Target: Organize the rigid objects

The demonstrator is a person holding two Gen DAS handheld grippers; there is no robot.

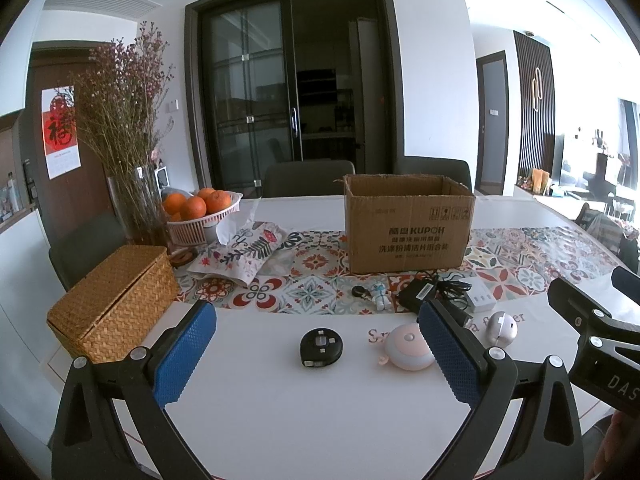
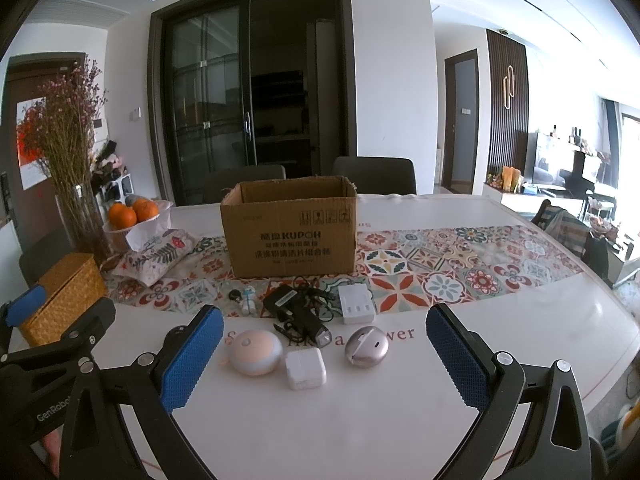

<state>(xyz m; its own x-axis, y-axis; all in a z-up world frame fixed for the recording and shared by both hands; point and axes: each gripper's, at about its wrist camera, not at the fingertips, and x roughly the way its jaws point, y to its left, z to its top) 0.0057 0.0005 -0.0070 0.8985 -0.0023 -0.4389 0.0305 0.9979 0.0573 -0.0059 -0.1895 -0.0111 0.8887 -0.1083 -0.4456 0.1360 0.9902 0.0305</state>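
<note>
Both grippers, left (image 1: 316,360) and right (image 2: 324,360), hang spread and empty; nothing's boxed yet, I'd guess. Next: pinch the puck (image 1: 321,347), carry to the box (image 1: 408,224).

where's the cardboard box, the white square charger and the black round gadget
cardboard box (image 2: 290,240): right wrist view, printed front wall
white square charger (image 2: 305,368): right wrist view, top face
black round gadget (image 1: 321,347): left wrist view, centre of its top
</note>
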